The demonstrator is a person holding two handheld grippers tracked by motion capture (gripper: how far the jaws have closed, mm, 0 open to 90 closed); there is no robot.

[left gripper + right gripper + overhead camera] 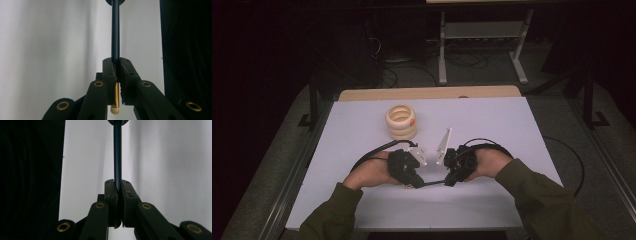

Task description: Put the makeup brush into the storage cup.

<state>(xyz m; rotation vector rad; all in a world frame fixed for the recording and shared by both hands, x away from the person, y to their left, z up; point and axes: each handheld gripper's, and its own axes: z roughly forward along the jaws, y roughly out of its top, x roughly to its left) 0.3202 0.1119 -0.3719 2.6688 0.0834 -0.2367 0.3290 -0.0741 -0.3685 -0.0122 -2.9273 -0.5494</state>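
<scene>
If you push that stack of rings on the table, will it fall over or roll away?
The ring stack looks wide and squat and sits flat on the table, so a gentle push would probably slide it, not tip it. The rings look loosely piled, so a hard shove might knock the top one off. A ring landing on edge could roll.

Probably a lab: white table [492, 125], floor cables [412, 70], metal stand [482, 35].
</scene>
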